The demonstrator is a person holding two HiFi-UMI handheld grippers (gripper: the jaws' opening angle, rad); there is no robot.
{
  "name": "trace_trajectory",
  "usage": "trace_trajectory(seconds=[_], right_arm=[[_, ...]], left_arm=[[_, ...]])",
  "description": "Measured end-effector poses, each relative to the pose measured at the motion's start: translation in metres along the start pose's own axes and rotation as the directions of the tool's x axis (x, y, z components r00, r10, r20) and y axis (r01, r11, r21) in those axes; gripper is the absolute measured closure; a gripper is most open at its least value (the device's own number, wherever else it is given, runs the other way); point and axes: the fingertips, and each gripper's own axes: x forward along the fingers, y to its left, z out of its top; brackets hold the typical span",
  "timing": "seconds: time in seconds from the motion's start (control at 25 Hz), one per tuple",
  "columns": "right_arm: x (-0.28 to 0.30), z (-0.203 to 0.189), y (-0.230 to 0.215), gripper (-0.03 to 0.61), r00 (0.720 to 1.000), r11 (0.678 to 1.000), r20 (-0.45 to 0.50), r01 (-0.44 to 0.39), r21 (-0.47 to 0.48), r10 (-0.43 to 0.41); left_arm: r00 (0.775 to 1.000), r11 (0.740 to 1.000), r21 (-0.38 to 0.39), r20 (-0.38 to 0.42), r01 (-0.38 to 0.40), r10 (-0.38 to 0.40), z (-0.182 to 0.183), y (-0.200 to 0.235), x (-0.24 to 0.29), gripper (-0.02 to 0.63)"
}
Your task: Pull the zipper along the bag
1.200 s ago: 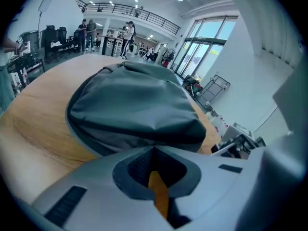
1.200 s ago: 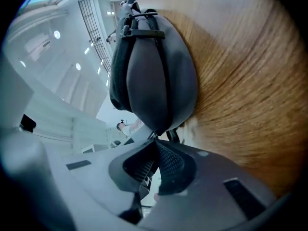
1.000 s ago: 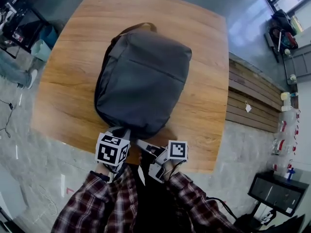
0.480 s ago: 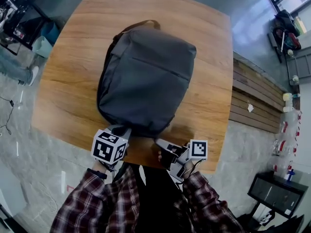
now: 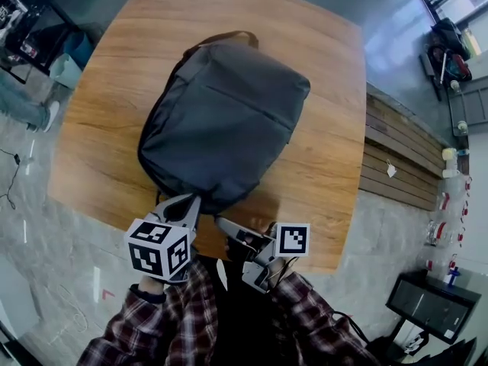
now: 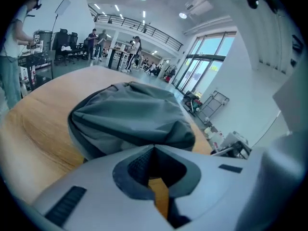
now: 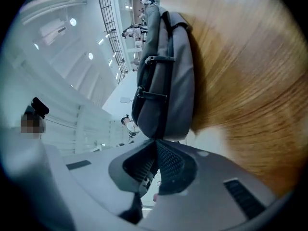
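A dark grey backpack [image 5: 221, 120] lies flat on the wooden table [image 5: 324, 181], its brown handle [image 5: 229, 36] at the far end. My left gripper [image 5: 183, 201] is at the bag's near edge, jaws shut. In the left gripper view the bag's [image 6: 130, 114] fabric creases run into the closed tips of the left gripper [image 6: 154, 148], so it looks pinched there. Just right of it, my right gripper [image 5: 221, 222] is shut, its tips a little short of the bag's bottom edge. In the right gripper view the bag [image 7: 166, 81] stands just beyond the shut tips of the right gripper [image 7: 155, 141].
The table's near edge [image 5: 305, 261] runs under both grippers. A slatted wooden bench [image 5: 396, 158] stands to the right of the table, and a black cabinet [image 5: 435, 303] at the lower right. Several people stand far off in the hall [image 6: 96, 37].
The bag's near end has swung left and towards me together with my left gripper. My right gripper went out to the right, then came back in beside the bag's bottom edge.
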Motion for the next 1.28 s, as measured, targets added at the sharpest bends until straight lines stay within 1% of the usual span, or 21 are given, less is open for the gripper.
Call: trace_trajectory(seconds=[0.04,0.12,0.16,0.2,0.28,0.32,0.36,0.52,0.64,0.76,0.88,1.0,1.16,1.28], right_arm=[[0.005,-0.002,0.001,0.568,1.000,1.000,-0.011,-0.001,-0.005,0.001],[0.013,-0.004,-0.006,0.568,0.999,1.000,-0.039,0.023,-0.009,-0.023],[0.015,-0.006,-0.014,0.568,0.997,0.998,-0.054,0.057,-0.008,-0.057],[0.016,-0.010,-0.027,0.568,0.991,0.994,-0.071,0.110,-0.002,-0.110],[0.015,-0.020,-0.058,0.568,0.970,0.973,-0.099,0.227,0.033,-0.223],[0.015,-0.022,-0.068,0.568,0.963,0.965,-0.102,0.255,0.058,-0.248],[0.014,-0.022,-0.074,0.568,0.963,0.962,-0.094,0.262,0.083,-0.254],[0.006,-0.007,-0.079,0.568,0.972,0.958,-0.048,0.234,0.166,-0.229],[-0.005,0.004,-0.080,0.568,0.976,0.950,-0.010,0.214,0.226,-0.217],[-0.021,0.021,-0.079,0.568,0.981,0.945,0.038,0.173,0.276,-0.191],[-0.039,0.044,-0.077,0.568,0.978,0.944,0.085,0.158,0.290,-0.190],[-0.044,0.058,-0.075,0.568,0.977,0.945,0.079,0.167,0.282,-0.196],[-0.055,0.076,-0.070,0.568,0.976,0.940,0.135,0.123,0.319,-0.173],[-0.060,0.091,-0.070,0.568,0.972,0.941,0.158,0.116,0.319,-0.174]], left_arm=[[1.000,1.000,0.001,0.020,0.009,-0.009,0.004,-0.007,-0.004,0.606],[1.000,1.000,0.005,0.028,-0.010,0.010,0.002,-0.007,0.001,0.606],[1.000,0.999,0.021,0.007,-0.031,0.031,-0.006,-0.001,0.008,0.606],[0.998,0.997,0.049,-0.031,-0.051,0.053,-0.020,0.008,0.018,0.606],[0.991,0.991,0.112,-0.104,-0.072,0.084,-0.052,0.025,0.034,0.606],[0.989,0.988,0.134,-0.114,-0.074,0.089,-0.062,0.030,0.038,0.606],[0.989,0.986,0.146,-0.115,-0.074,0.091,-0.066,0.032,0.041,0.606],[0.989,0.988,0.147,-0.132,-0.046,0.065,-0.064,0.032,0.043,0.606],[0.989,0.987,0.153,-0.134,-0.039,0.060,-0.064,0.035,0.040,0.606],[0.989,0.992,0.127,-0.144,-0.022,0.041,-0.065,0.034,0.041,0.606],[0.988,0.994,0.114,-0.151,-0.005,0.022,-0.066,0.034,0.040,0.606],[0.989,0.995,0.096,-0.149,0.012,0.002,-0.067,0.031,0.039,0.607],[0.988,0.996,0.076,-0.152,0.034,-0.022,-0.067,0.022,0.044,0.607],[0.988,0.996,0.074,-0.153,0.041,-0.029,-0.068,0.020,0.047,0.607]])
